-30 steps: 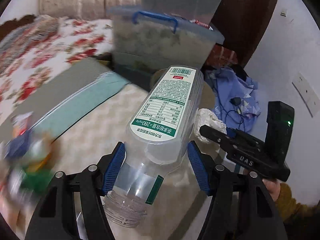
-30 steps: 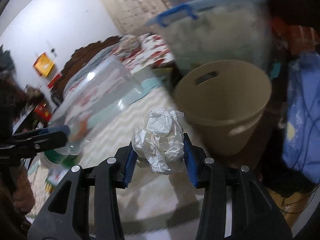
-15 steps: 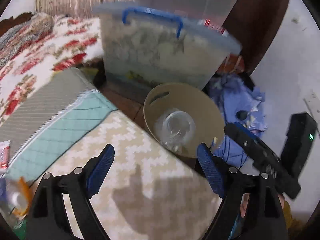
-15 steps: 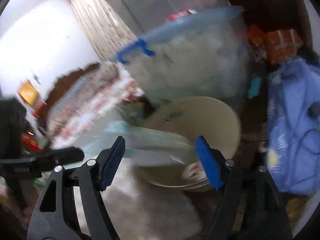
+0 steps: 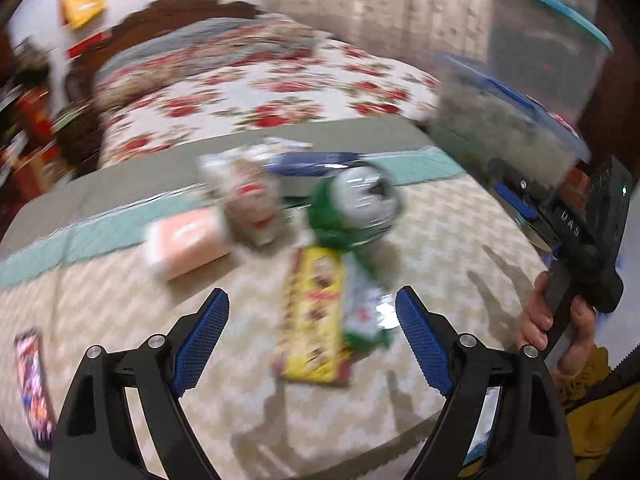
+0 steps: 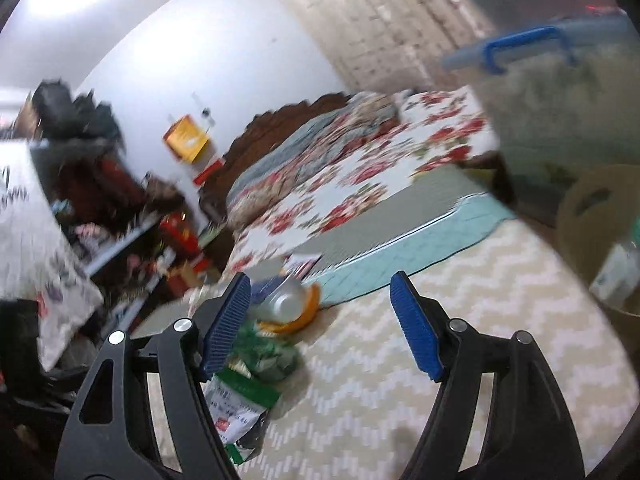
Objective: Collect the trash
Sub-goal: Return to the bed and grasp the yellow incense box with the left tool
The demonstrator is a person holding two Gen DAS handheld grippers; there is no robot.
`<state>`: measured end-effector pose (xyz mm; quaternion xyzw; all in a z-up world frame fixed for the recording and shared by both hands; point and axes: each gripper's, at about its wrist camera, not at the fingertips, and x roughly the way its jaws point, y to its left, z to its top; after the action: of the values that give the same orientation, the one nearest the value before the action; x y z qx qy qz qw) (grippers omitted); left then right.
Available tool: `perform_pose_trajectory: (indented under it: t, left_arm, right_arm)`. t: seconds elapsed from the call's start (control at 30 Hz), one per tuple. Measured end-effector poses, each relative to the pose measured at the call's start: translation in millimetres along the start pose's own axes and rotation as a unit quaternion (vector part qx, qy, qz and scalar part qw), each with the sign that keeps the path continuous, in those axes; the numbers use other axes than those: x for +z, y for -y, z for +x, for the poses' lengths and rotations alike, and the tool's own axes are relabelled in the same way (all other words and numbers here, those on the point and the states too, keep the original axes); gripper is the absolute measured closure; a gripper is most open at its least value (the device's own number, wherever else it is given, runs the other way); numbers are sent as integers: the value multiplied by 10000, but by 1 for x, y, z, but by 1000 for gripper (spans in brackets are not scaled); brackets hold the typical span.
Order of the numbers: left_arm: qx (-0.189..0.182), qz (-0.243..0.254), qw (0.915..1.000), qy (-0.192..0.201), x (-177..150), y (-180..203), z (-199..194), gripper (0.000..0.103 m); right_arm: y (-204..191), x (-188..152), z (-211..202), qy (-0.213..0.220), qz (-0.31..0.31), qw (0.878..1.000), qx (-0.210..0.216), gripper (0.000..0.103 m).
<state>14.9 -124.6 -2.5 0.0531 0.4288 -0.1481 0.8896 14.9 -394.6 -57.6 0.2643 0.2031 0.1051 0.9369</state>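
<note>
My left gripper point(image 5: 312, 340) is open and empty above the zigzag mat. Ahead of it lie a yellow wrapper point(image 5: 314, 316), a green and silver bag point(image 5: 352, 212), a pink packet point(image 5: 186, 242) and a crumpled white wrapper point(image 5: 250, 202), all blurred. My right gripper point(image 6: 320, 326) is open and empty. A green packet point(image 6: 244, 396) lies by its left finger, with a silver and orange piece point(image 6: 290, 304) beyond. The tan bin point(image 6: 600, 232) at the right edge holds the clear bottle point(image 6: 616, 268). The right gripper also shows in the left wrist view point(image 5: 516, 200).
A floral bedspread point(image 5: 260, 96) lies behind the mat. A clear storage box with a blue handle point(image 6: 560, 88) stands behind the bin. A colourful packet point(image 5: 32, 384) lies at the mat's left edge. Cluttered shelves point(image 6: 120, 220) stand on the left.
Both grippers opened and dropped the bottle and the paper ball into the bin. Both have since swung left, away from the bin, towards the trash on the mat.
</note>
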Motion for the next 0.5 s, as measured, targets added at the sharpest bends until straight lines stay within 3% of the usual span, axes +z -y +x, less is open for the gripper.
perform_pose_trajectory:
  t: [0.13, 0.23, 0.4, 0.5]
  left_arm:
    - [356, 36, 9992, -153, -13, -13, 3, 22]
    - [490, 135, 9985, -208, -19, -22, 5, 21]
    - [223, 194, 9994, -185, -32, -34, 3, 21]
    - [90, 183, 9997, -129, -43, -41, -2, 21]
  right_arm:
    - [-6, -16, 12, -289, -60, 9995, -138, 30]
    - [-6, -20, 7, -275, 11, 9990, -364, 30]
    - [-29, -33, -10, -279, -51, 9990, -342, 30]
    - [-53, -44, -1, -688, -201, 9973, -136, 30]
